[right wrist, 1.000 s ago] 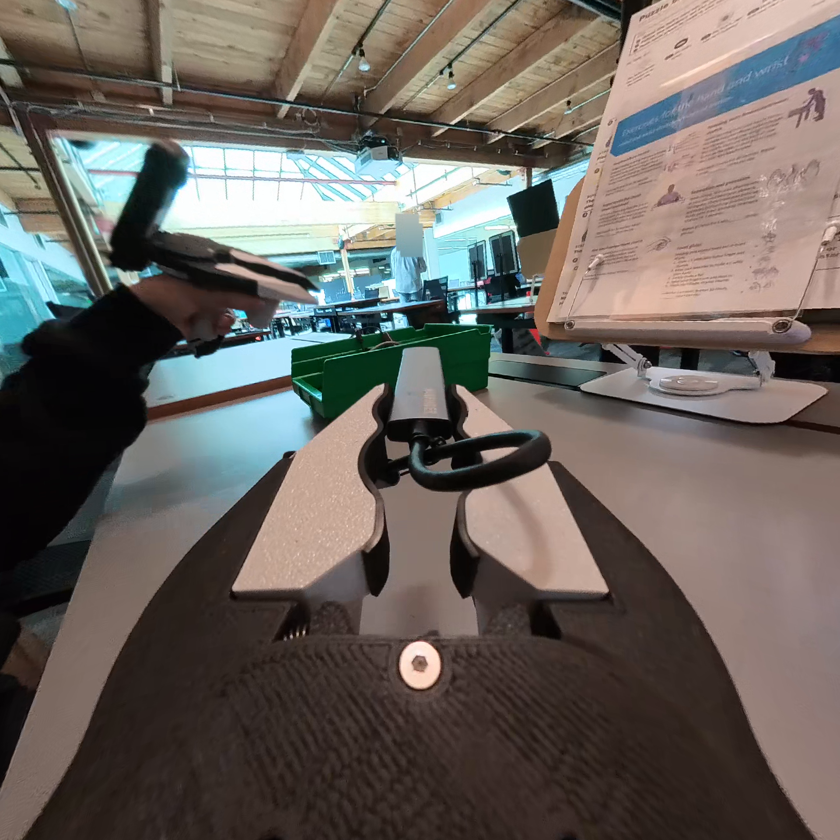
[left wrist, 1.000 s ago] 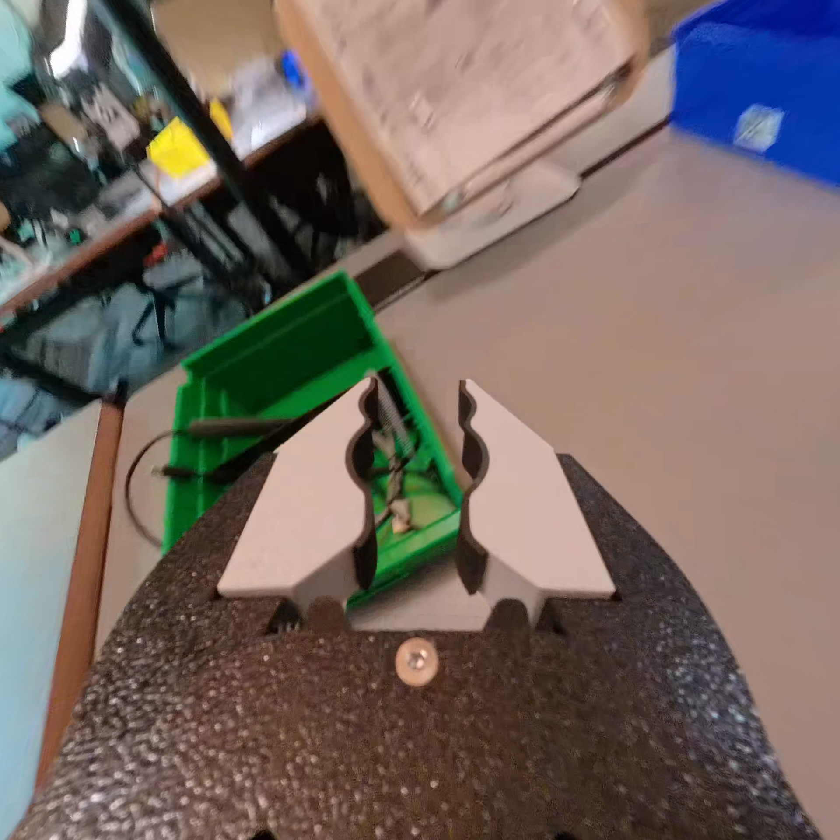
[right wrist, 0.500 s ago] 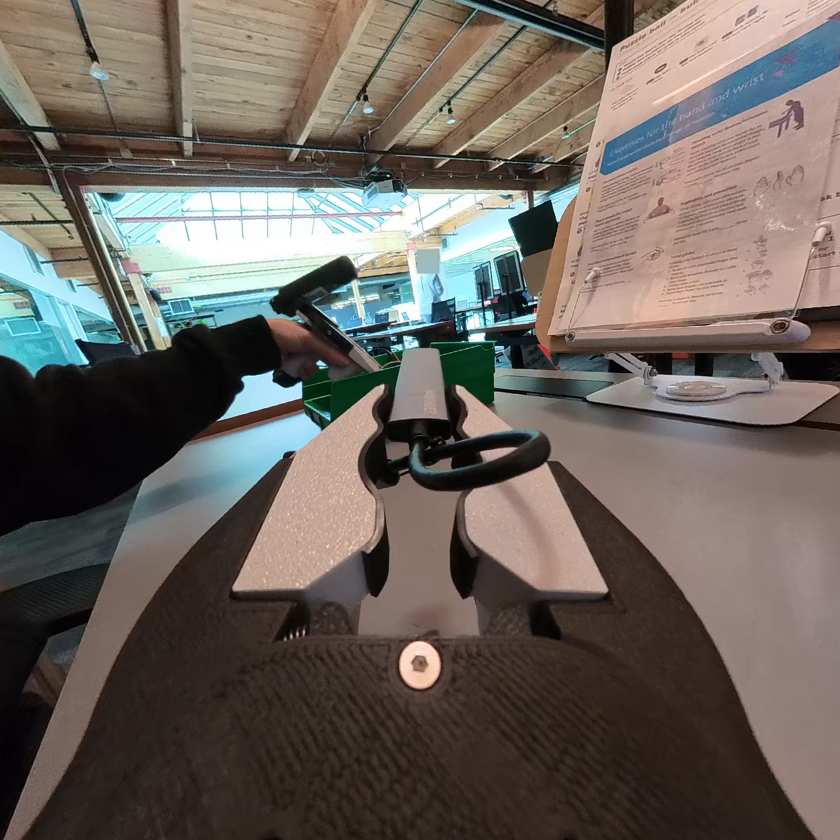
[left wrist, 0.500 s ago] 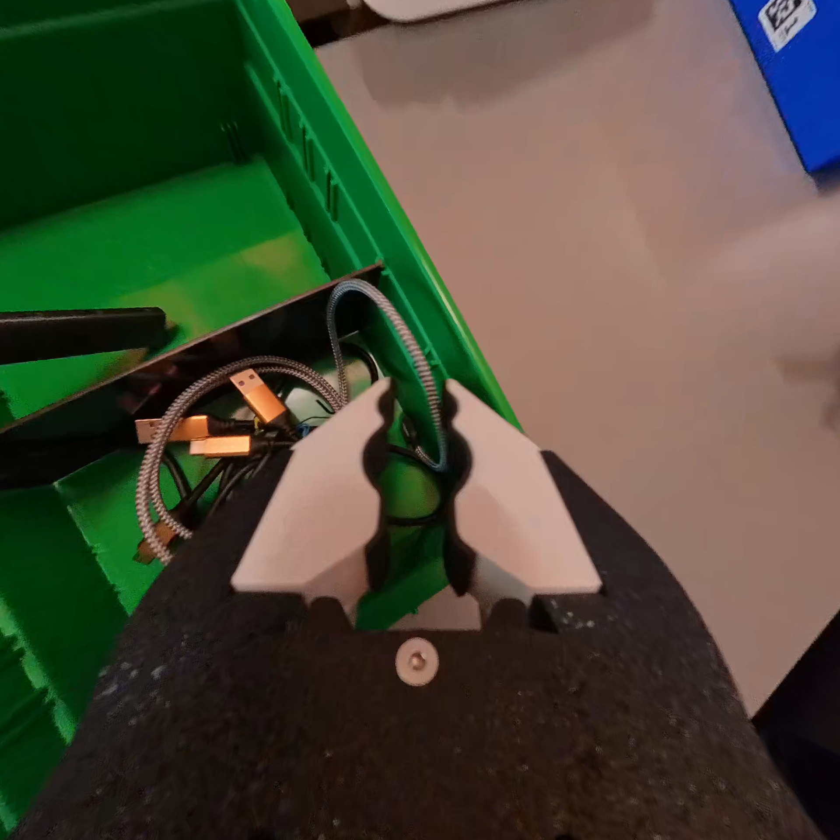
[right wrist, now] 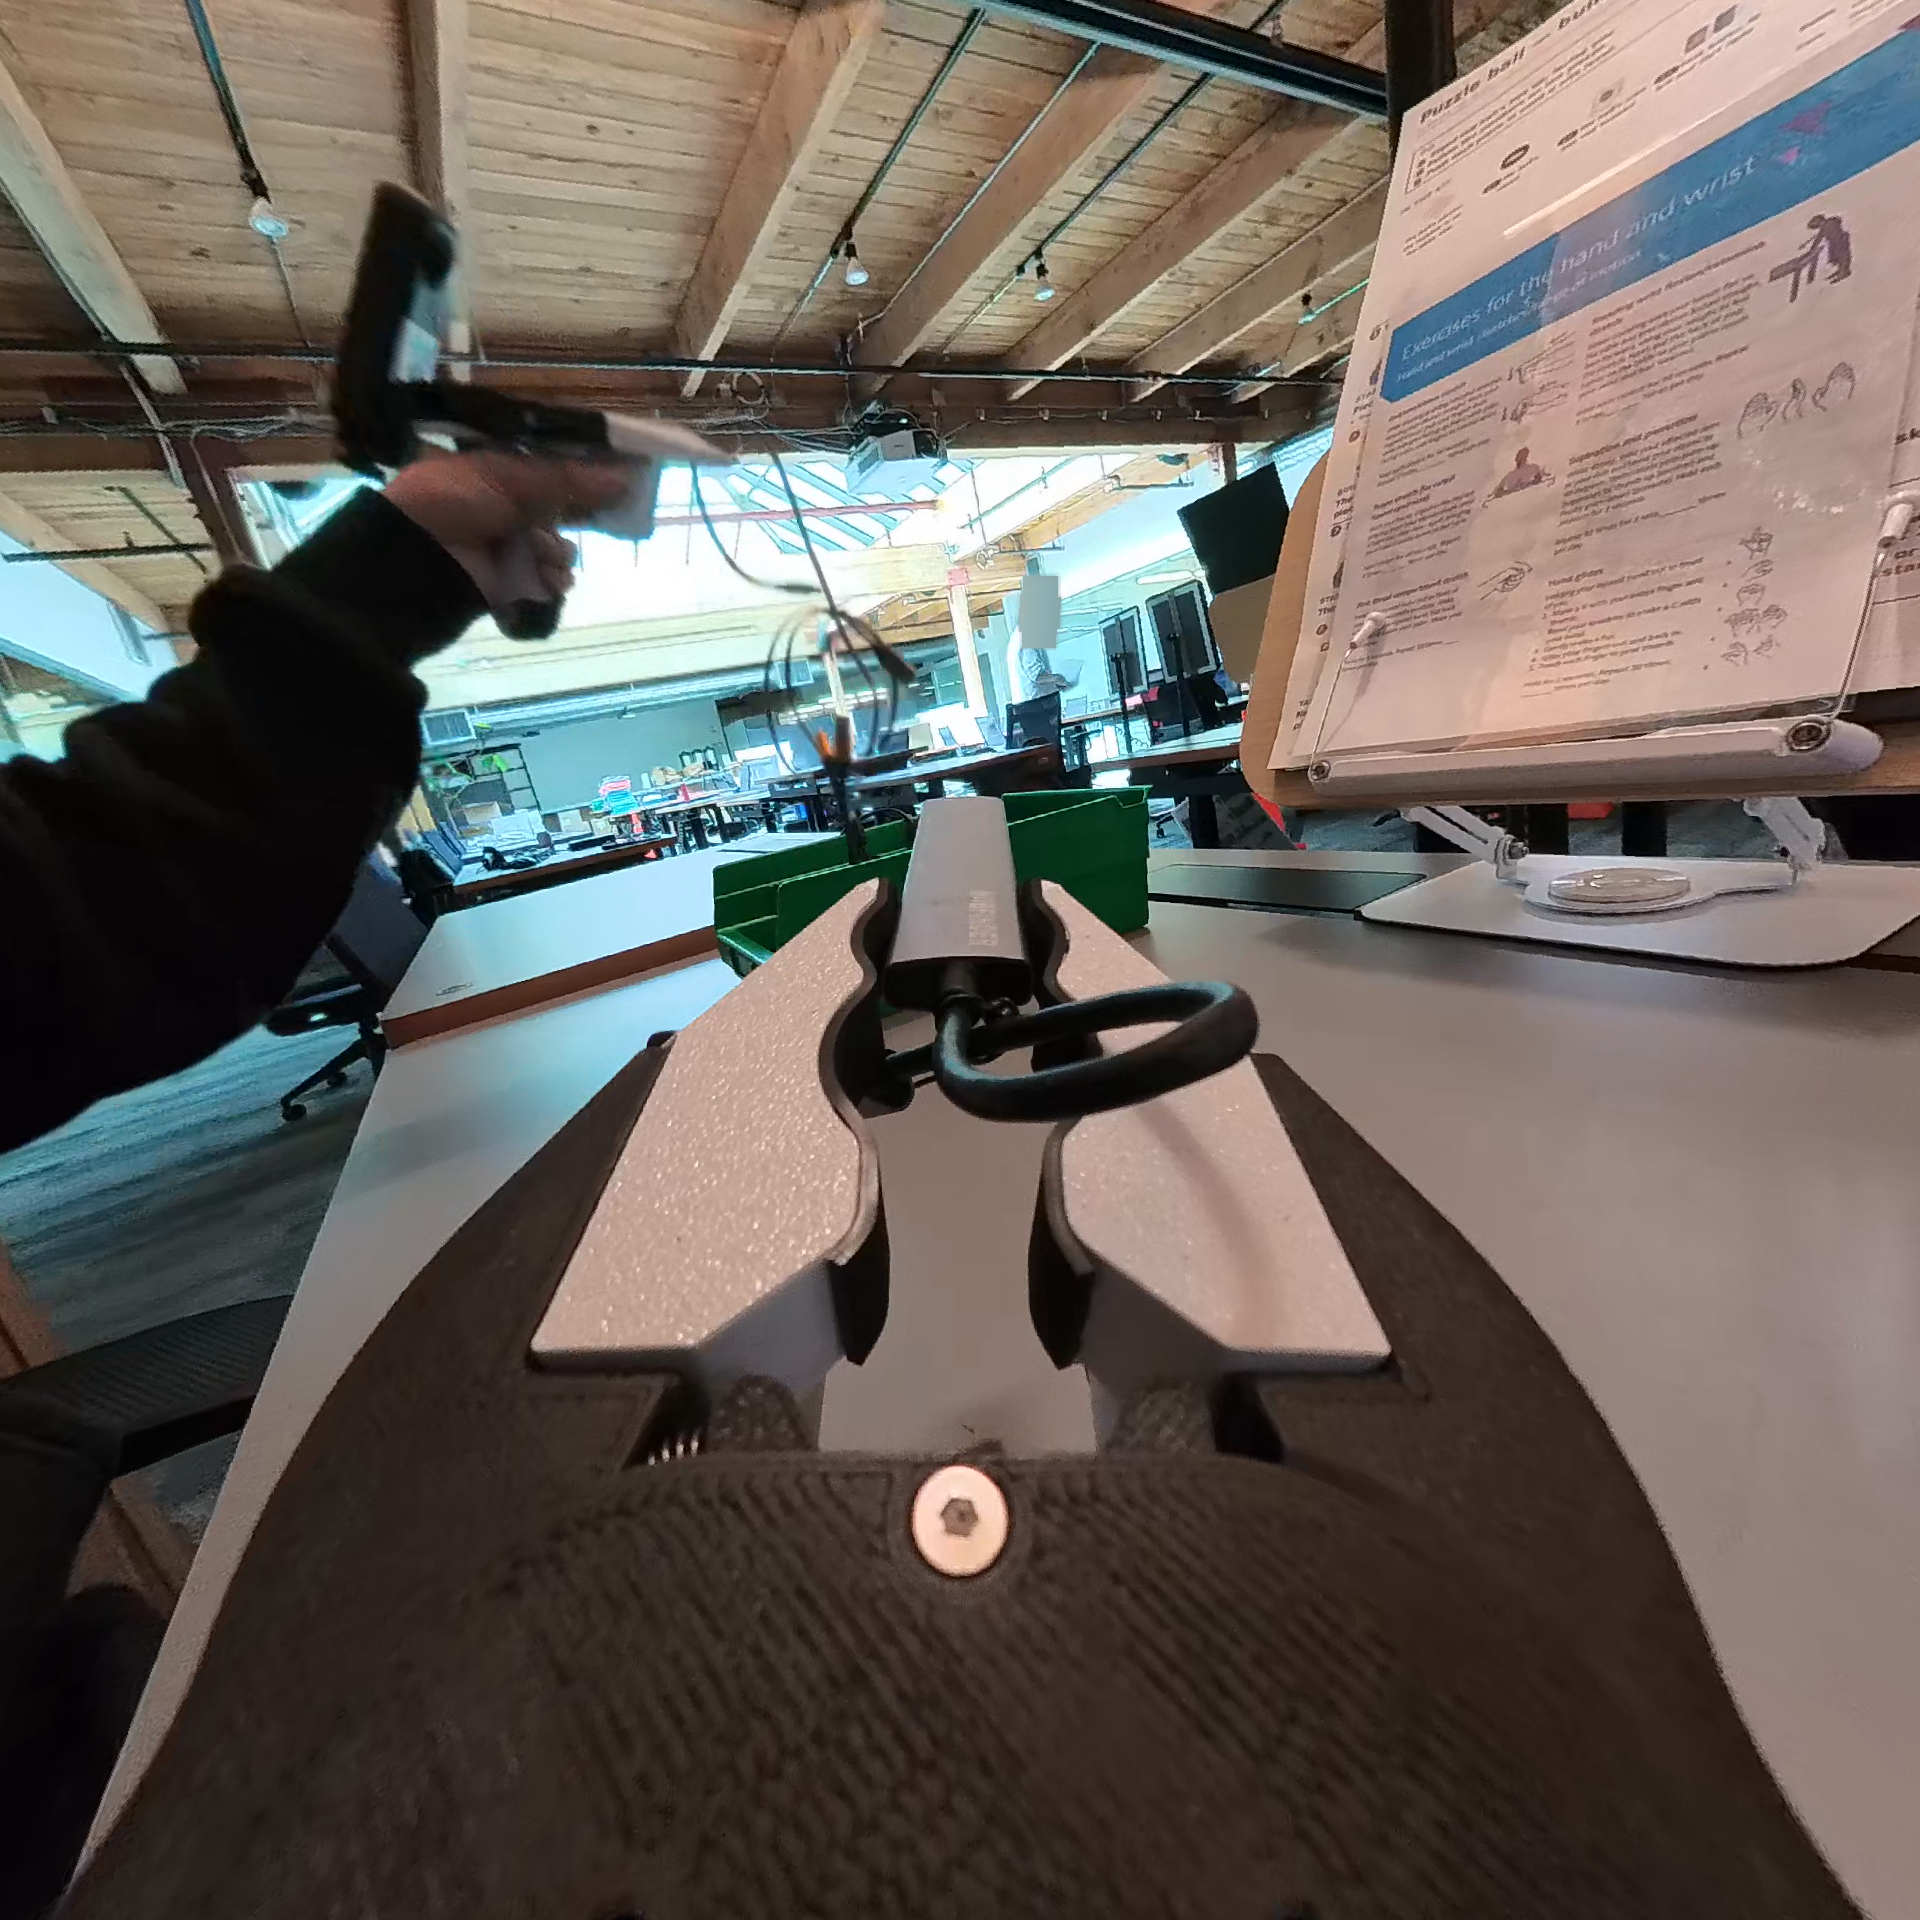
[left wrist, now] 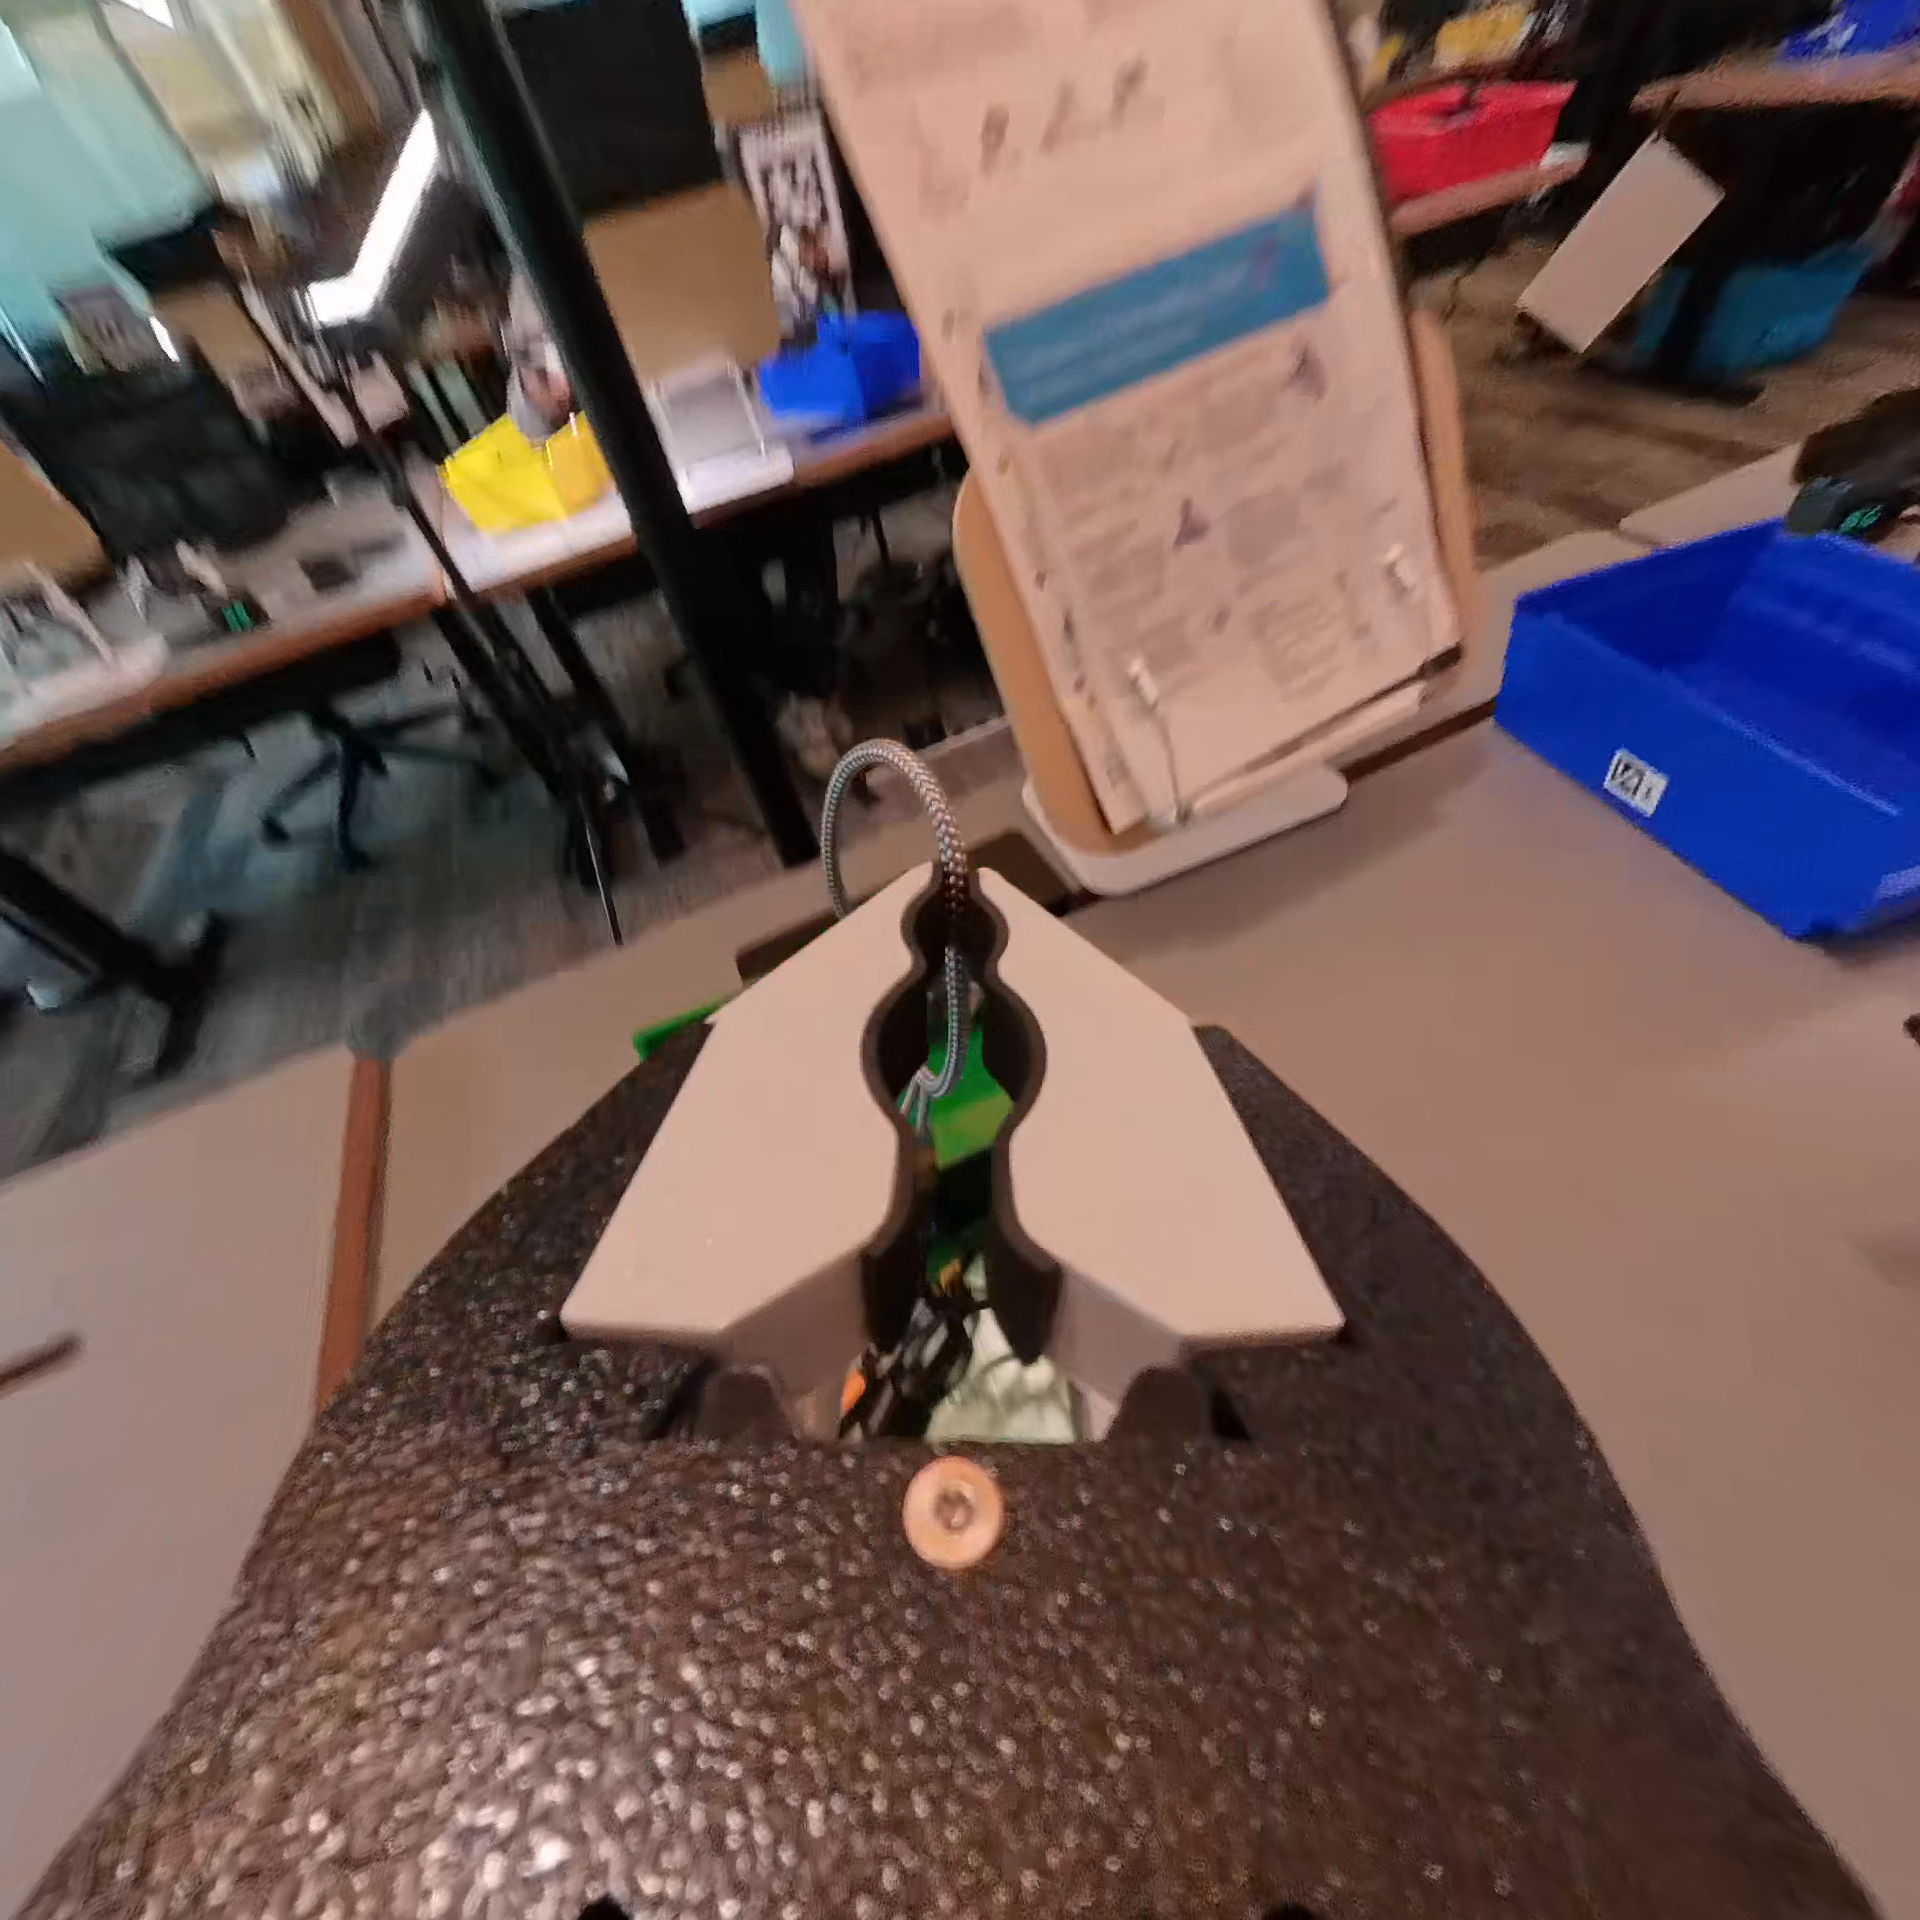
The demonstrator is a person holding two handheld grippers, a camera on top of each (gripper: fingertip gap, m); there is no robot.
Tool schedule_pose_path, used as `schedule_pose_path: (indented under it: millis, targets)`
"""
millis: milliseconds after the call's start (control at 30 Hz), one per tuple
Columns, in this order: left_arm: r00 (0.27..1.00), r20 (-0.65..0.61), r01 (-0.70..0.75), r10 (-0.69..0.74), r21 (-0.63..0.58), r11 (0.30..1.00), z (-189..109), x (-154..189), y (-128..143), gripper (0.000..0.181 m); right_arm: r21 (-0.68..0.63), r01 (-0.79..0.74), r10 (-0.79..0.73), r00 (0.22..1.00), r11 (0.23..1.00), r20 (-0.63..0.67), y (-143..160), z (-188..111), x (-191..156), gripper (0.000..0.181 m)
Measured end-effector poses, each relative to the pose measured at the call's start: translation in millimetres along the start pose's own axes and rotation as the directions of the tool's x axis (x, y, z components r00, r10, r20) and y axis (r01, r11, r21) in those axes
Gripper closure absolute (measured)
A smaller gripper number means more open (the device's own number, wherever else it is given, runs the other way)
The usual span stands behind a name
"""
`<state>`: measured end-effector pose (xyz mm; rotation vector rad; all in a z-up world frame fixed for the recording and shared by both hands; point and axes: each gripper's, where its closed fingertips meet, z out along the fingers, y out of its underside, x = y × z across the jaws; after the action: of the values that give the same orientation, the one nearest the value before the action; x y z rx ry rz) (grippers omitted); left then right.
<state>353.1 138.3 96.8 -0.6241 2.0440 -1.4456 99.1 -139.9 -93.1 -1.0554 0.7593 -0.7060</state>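
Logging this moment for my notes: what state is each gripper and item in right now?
left gripper: shut on braided cable, raised above the green bin
braided cable: pinched at a loop, ends dangling
right gripper: shut on grey adapter, low over the table
grey adapter: held lengthwise, black cord looped over the jaws
green bin: open, on the table
blue bin: open

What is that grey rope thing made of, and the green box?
The grey cable, pinched in the left tongs, looks wrapped in woven fabric: a criss-cross braid shows. The green bin looks like hard moulded plastic, smooth and slightly shiny.
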Motion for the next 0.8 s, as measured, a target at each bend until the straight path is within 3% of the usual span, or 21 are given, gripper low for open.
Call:
schedule_pose_path:
  millis: [33,100,200,333,533,667,800]
  targets:
    - [0.999,0.006,-0.040,0.039,0.044,0.998,-6.5,4.7,-15.7,0.181,0.003,0.000,0.000,1.000,1.000,-0.002,-0.4,-0.3,0.4,0.158]
    - [0.995,0.025,-0.100,0.098,0.115,0.988,-17.0,15.1,-42.7,0.181,0.008,-0.007,0.007,1.000,1.000,-0.002,-1.0,-0.9,0.8,0.158]
    - [0.986,-0.073,-0.134,0.151,0.193,0.972,-26.2,55.0,-69.5,0.181,0.026,-0.024,0.024,1.000,0.999,-0.009,-3.4,-3.0,3.4,0.158]
    - [0.959,-0.186,-0.172,0.214,0.218,0.961,-26.0,112.4,-69.7,0.181,0.051,-0.041,0.042,0.999,0.998,-0.026,-7.3,-7.7,7.6,0.158]
    - [0.857,-0.494,-0.068,0.149,0.179,0.982,-13.4,214.9,-17.5,0.181,0.085,-0.004,0.011,0.997,0.996,-0.074,-16.5,-22.0,16.3,0.158]
    - [0.718,-0.694,0.162,-0.059,0.084,0.983,-3.9,269.9,22.1,0.181,0.113,-0.005,0.015,0.996,0.994,-0.086,-21.0,-27.2,19.5,0.158]
    - [0.581,-0.764,0.358,-0.282,-0.071,0.931,15.0,292.1,67.8,0.181,0.105,0.007,0.001,0.997,0.994,-0.081,-20.0,-27.0,17.0,0.158]
